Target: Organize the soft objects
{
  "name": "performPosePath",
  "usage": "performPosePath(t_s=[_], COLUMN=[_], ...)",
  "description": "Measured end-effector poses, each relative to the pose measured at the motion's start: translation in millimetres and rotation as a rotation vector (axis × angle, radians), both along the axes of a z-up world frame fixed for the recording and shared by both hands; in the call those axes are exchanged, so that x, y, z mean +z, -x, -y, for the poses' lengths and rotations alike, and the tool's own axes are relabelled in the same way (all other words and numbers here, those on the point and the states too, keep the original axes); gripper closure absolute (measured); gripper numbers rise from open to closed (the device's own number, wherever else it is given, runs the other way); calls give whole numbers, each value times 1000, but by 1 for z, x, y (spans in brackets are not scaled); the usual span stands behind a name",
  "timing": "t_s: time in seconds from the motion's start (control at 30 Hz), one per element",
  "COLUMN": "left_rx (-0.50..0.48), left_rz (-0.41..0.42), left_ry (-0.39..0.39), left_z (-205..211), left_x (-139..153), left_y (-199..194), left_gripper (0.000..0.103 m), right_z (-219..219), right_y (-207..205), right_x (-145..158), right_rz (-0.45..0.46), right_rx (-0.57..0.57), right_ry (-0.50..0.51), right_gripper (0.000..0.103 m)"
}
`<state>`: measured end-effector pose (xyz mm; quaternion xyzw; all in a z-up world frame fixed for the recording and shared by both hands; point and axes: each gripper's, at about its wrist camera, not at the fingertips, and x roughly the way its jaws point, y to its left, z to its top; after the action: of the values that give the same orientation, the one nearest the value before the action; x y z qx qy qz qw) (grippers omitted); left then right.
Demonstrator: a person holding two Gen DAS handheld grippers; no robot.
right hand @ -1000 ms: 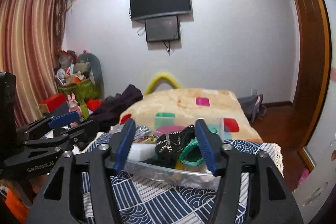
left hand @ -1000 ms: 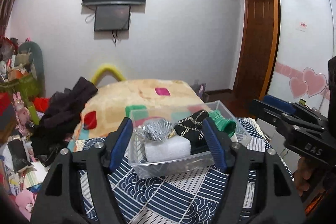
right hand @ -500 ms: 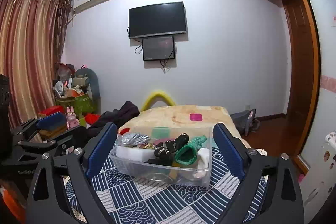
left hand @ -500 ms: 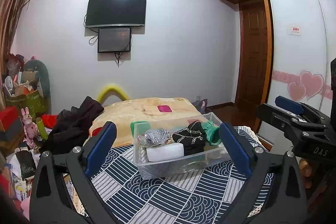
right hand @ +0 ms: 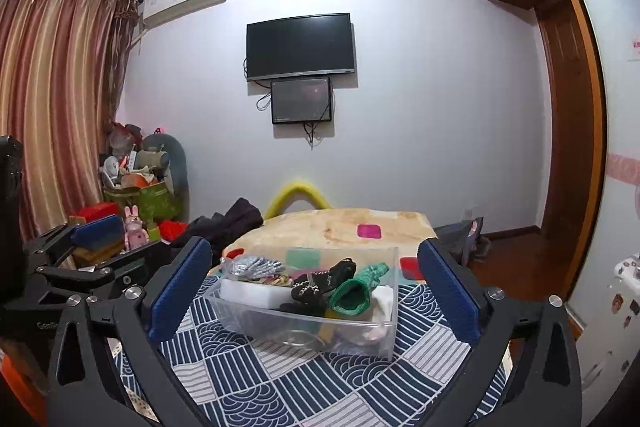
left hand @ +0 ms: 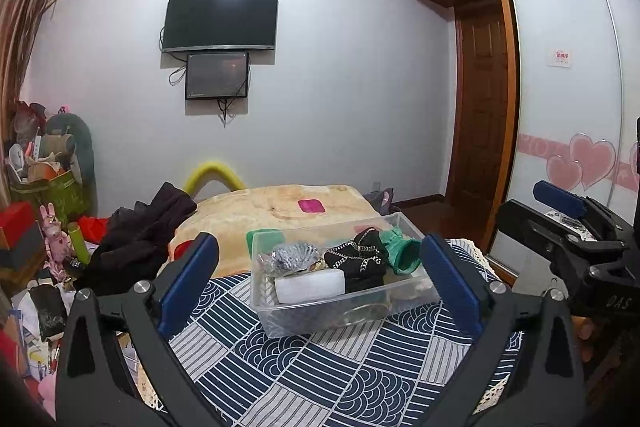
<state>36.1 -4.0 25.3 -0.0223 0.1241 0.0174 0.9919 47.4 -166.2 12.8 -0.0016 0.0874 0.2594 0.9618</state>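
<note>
Looking forward from the left wrist camera, the left gripper (left hand: 320,279) is hovering above a table covered by a navy and white patterned cloth (left hand: 320,379), its blue-padded jaws spread wide and holding nothing. Between and beyond them, a clear plastic bin (left hand: 340,315) is sitting on the cloth, holding a silvery crumpled bundle (left hand: 294,255), a white foam block (left hand: 310,285), a black pouch with a gold chain (left hand: 358,261) and a green knitted piece (left hand: 402,253). At the right edge, the right gripper (left hand: 560,211) is showing side-on. Turning to the right wrist camera, the right gripper (right hand: 316,283) is likewise hanging released and empty, framing the same bin (right hand: 312,323), with the green knitted piece (right hand: 354,291) nearest its right side and the black pouch (right hand: 324,281) beside it. All these items are looking light and squashy, likely yielding under a pinch; the foam block (right hand: 256,291) is probably best taken across its short sides, the knitted piece at its bunched middle, while the chain may be slipping loose. Behind, a bed with a beige blanket (right hand: 344,227) is lying beneath a wall-mounted television (right hand: 300,45).
</note>
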Motion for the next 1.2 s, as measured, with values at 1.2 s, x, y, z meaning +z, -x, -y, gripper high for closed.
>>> performPosePath(t_s=[1.2], left_rx=[-14], left_rz=[-10], left_ry=[20], left_z=[3], left_x=[-1], left_y=[0], left_gripper=[0], right_z=[-2], right_y=[6], right_x=[4], right_rz=[-4], right_rx=[-6], right_ry=[-2], right_gripper=[0])
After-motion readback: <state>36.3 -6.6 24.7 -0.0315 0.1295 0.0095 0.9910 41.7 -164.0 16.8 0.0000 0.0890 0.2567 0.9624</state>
